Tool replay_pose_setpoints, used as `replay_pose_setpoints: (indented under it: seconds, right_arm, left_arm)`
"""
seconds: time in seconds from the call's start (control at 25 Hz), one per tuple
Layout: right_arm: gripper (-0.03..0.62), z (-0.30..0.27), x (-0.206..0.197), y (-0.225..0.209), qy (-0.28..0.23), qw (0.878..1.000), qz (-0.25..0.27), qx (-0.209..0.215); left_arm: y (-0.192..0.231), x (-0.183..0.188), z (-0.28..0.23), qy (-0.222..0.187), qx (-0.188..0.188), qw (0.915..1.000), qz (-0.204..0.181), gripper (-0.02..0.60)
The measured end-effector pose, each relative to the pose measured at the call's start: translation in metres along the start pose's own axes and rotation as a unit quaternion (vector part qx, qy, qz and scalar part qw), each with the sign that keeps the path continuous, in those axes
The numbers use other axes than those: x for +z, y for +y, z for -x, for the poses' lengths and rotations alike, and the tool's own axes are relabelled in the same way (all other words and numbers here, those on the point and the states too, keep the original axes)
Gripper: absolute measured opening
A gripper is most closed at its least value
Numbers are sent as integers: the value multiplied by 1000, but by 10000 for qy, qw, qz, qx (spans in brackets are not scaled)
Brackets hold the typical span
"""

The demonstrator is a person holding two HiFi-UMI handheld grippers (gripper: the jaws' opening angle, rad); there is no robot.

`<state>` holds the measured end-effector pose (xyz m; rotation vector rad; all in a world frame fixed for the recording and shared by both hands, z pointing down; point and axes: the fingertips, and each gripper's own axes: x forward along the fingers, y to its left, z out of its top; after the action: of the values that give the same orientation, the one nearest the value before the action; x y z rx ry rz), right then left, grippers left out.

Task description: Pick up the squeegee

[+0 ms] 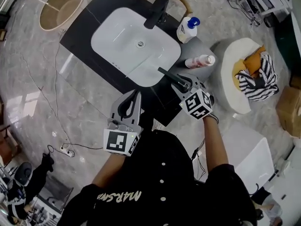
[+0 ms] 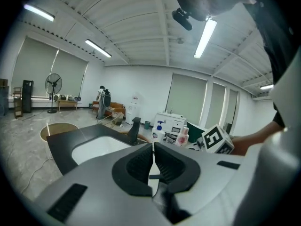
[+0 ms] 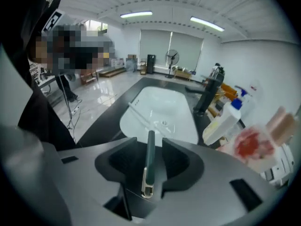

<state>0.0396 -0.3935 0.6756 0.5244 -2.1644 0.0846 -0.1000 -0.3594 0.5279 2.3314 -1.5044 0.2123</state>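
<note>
Squeegee [image 3: 149,161] rests on the black counter [image 1: 84,22], its slim dark handle lying between the jaws of the right claw [image 3: 149,141] and its thin pale blade reaching ahead of that claw over the white sink [image 1: 108,29]. The right claw is open: there is a gap on each side of the handle and neither pad presses on it. The left claw [image 2: 153,147] is closed on nothing, off to the left of the right one and short of the sink.

Handling, as a judgement: it looks light and stiff, with a smooth, probably slippery handle and a softer blade edge. The handle is the place to grip, about where the jaws already straddle it. A grip too near the metal tail end might let the blade end droop.

Beyond the right claw stand a dark faucet [image 1: 157,11] and 2 bottles, a white one with a blue cap [image 1: 187,29] and a pink-and-white one [image 1: 200,61]; their labels are too small to read. The person's black top carries pale lettering, only partly legible.
</note>
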Motion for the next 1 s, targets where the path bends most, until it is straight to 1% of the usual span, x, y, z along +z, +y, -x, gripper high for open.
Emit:
replay_pose_setpoints:
  seconds: [0.12,0.2,0.36,0.52,0.64,0.68,0.8,0.92,1.0]
  right_arm:
    - [184,-33,-30,1,561,9978,227,271]
    - [185,-45,-43,2,761,9961,216,398]
    - [186,-55,-56,10,960,9929,186,674]
    - [164,-64,-65,10,1073,9909,220,778]
    - [141,-65,-66,11,1068,9900,33,920]
    - [118,-65,-66,12,1070,9896,-58,962]
    - [87,-65,-67,11,1134,9890,-340,884]
    - [84,-63,-65,9,1157,9897,-417,726]
    - [83,-60,-58,6,1034,9915,-495,622]
  left_arm:
    - [3,-22,-4,218,-12,9996,152,21]
    - [3,-36,-6,352,-32,9991,226,21]
    - [8,-52,-6,529,7,9982,286,21]
    - [17,-62,-11,605,44,9976,343,21]
    - [21,-66,-12,647,55,9972,377,21]
    - [22,-67,-12,653,58,9971,387,21]
    - [23,-69,-12,672,66,9969,393,21]
    - [23,-65,-11,631,60,9973,374,20]
    - [23,-61,-10,584,58,9976,363,21]
